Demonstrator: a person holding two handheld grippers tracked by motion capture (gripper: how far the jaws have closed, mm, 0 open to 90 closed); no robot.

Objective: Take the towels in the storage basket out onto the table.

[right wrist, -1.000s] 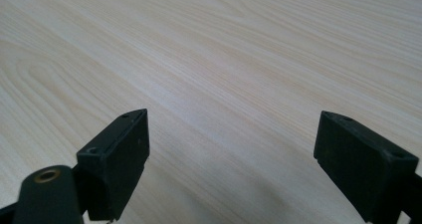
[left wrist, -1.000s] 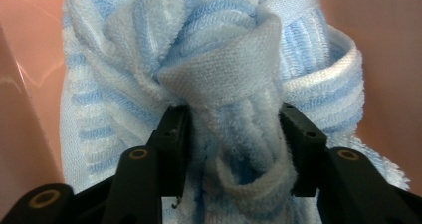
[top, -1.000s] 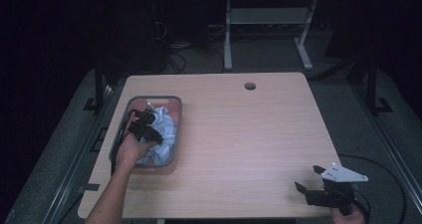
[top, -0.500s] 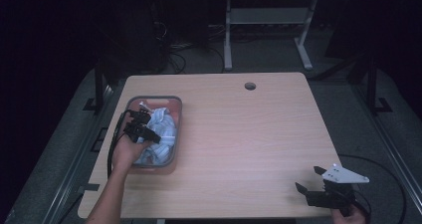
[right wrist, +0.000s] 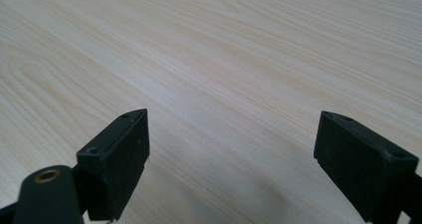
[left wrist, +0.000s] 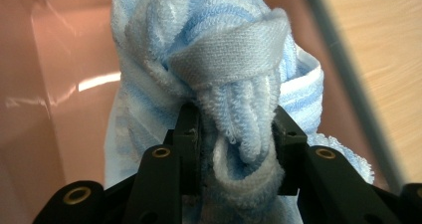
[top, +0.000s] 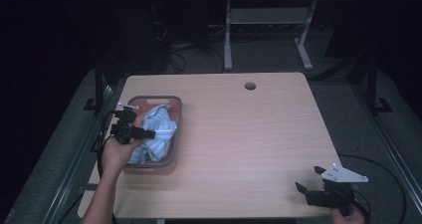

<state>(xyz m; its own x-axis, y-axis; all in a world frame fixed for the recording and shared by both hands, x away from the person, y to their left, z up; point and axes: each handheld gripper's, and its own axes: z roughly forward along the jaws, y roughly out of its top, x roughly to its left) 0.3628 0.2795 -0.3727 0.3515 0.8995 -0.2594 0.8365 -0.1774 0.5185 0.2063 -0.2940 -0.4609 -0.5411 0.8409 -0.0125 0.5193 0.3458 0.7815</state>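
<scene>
Towel (top: 158, 132), pale blue with white stripes, is bunched in the red-brown bin (top: 171, 104) at the left side of the wooden table (top: 249, 144). Compared with a second ago, the left gripper (top: 145, 133) has been drawn from inside the bin toward its left rim and somewhat upward, and its jaws have just been closing. In the left gripper view a thick fold of the towel (left wrist: 239, 109) is now clamped between them, with the hem looped over the top of the pinch. A grasp is therefore judged to be made, and the lifting of the cloth out of the bin appears to be starting, though most of the fabric is seen resting in the bin. The right gripper (top: 311, 181) is kept at the near right corner of the table, unmoved over that second. Its jaws are held wide apart with nothing between them, and bare wood grain (right wrist: 224, 59) is seen beyond them. No brand, label or readable writing is found on the towel, the bin or either gripper.
</scene>
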